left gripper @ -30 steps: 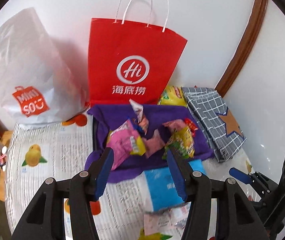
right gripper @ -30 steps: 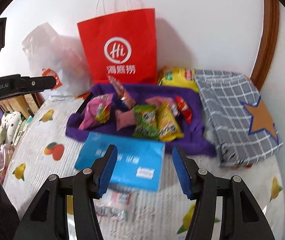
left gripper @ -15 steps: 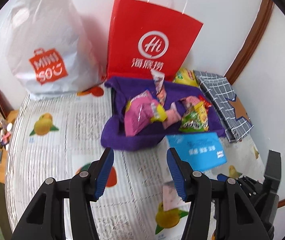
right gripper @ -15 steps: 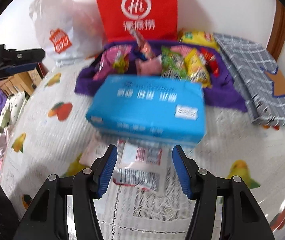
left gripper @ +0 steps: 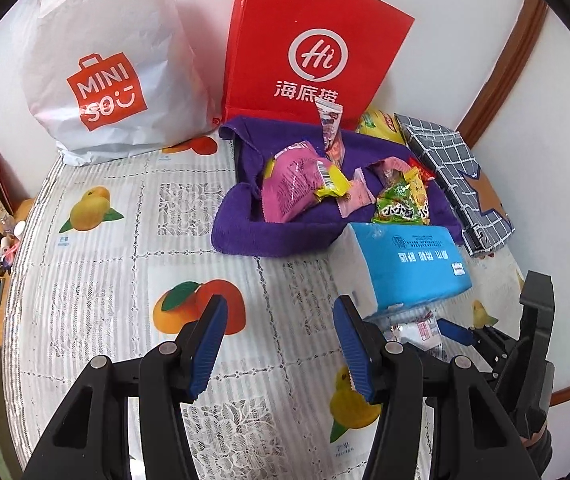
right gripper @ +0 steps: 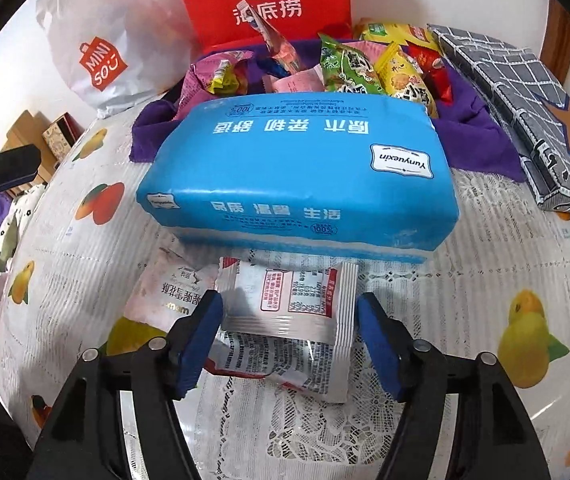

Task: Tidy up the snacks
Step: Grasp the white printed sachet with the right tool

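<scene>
Compared with a second ago, both grippers have come lower over the fruit-print tablecloth [left gripper: 97, 264]. The right gripper [right gripper: 289, 330], its jaws now opening, straddles a white snack packet [right gripper: 291, 300] lying flat just in front of the blue tissue pack [right gripper: 297, 172]; earlier the jaws framed only the tissue pack. The left gripper [left gripper: 281, 344] stands open and empty, unchanged in width. Remaining snacks [left gripper: 305, 184] lie heaped on the purple cloth [left gripper: 237, 232] before the red bag [left gripper: 309, 40].

right gripper [right gripper: 289, 318]: snack packet [right gripper: 291, 304] between jaws | tissue pack [right gripper: 297, 172] just ahead | snack pile on cloth [right gripper: 481, 136] behind it | paper bag [right gripper: 261, 0] farthest
</scene>
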### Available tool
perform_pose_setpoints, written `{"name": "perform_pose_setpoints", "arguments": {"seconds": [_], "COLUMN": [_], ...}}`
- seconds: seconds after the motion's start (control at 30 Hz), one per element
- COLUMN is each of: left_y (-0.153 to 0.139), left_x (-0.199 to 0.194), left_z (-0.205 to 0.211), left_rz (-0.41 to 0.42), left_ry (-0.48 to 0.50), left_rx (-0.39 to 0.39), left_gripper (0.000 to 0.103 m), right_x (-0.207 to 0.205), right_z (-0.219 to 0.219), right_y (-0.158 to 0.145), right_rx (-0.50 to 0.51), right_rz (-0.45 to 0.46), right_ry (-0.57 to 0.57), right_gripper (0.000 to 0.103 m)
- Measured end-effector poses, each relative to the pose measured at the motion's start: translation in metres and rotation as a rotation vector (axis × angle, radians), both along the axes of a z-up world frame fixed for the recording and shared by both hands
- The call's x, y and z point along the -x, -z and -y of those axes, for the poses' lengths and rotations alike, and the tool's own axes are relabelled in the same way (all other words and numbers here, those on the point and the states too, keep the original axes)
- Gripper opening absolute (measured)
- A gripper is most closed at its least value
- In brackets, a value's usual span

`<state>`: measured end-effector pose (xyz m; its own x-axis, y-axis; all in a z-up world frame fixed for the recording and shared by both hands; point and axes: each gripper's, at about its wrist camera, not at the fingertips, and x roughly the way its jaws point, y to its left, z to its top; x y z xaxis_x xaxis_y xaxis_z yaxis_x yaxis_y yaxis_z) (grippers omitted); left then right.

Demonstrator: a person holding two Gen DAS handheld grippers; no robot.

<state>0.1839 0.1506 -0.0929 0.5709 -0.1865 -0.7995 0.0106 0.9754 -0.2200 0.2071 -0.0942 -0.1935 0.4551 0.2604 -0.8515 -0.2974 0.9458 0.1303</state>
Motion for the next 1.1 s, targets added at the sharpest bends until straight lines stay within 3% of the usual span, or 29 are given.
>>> {"name": "perform_pose_setpoints", "arguments": {"seconds": [0.17, 0.27, 0.57, 0.67, 1.1], "left_y": [0.004, 0.007, 0.022, 0.026, 0.044], "left_x": [0.004, 0.006, 0.01, 0.012, 0.017], "left_z": [0.004, 0.005, 0.009, 0.011, 0.028], "left_rz": [0.0, -0.006, -0.041, -0.048, -0.081], "left_ry": [0.013, 0.015, 0.012, 0.015, 0.039], "left_rx": [-0.009, -0.011, -0.017, -0.017, 0.008], "left_gripper": [0.053, 0.053, 0.053, 0.053, 0.053], "right_x": [0.002, 0.002, 0.009, 0.012, 0.021], "right_z": [-0.009, -0.007, -0.006, -0.004, 0.011], "right_y": [0.002, 0.002, 0.002, -0.001, -0.015], "right_rx": [0.05, 0.029, 0.072, 0.087, 0.04], "right_rz": [0.028, 0.027, 0.057, 0.078, 0.098], "right_ry": [-0.038, -0.033, -0.064, -0.057, -0.064], "right_gripper": [0.077, 0.077, 0.06, 0.044, 0.028]}}
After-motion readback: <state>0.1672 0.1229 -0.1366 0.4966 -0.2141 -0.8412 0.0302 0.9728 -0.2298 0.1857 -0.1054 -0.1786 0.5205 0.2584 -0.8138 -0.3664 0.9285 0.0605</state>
